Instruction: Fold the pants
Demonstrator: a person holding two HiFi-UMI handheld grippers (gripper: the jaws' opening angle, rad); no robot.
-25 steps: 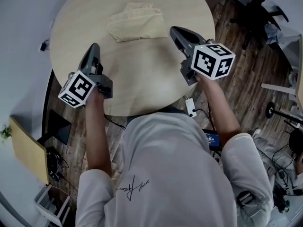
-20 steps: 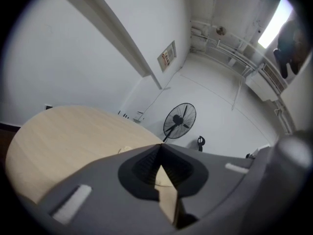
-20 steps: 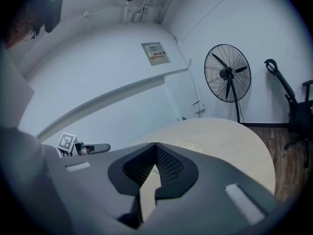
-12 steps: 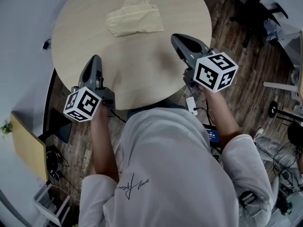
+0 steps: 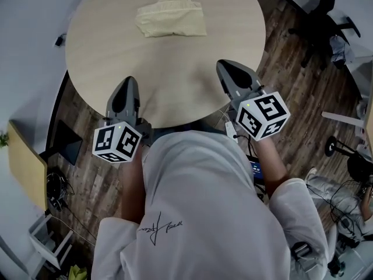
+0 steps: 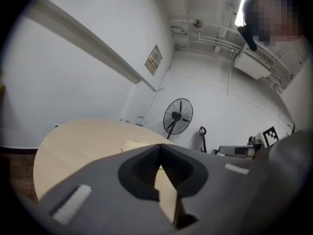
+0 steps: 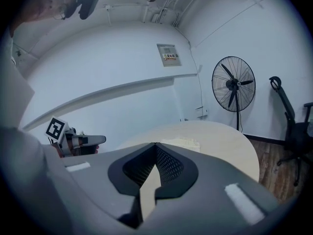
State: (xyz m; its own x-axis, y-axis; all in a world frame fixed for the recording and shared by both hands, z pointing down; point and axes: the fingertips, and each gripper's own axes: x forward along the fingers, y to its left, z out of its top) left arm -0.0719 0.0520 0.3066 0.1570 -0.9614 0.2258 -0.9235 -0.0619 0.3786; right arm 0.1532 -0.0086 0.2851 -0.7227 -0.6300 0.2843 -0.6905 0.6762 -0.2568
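Note:
The pants [image 5: 171, 20] lie folded into a small pale yellow bundle at the far side of the round wooden table [image 5: 105, 45]. Both grippers hover over the table's near edge, well short of the pants. My left gripper [image 5: 129, 81] is shut and holds nothing; its tips meet in the left gripper view [image 6: 160, 147], where the pants [image 6: 137, 145] show just beyond them. My right gripper [image 5: 225, 65] is likewise shut and empty [image 7: 155, 145], with the pants [image 7: 182, 143] far ahead on the tabletop.
A standing fan [image 6: 178, 116] [image 7: 233, 84] is by the far wall. An office chair [image 5: 317, 16] [image 7: 293, 131] stands right of the table. A yellow board [image 5: 26, 168] and cables lie on the wood floor to the left.
Both grippers have drawn back from the middle of the table toward the person, to its near edge. The folded pants have not moved on the table.

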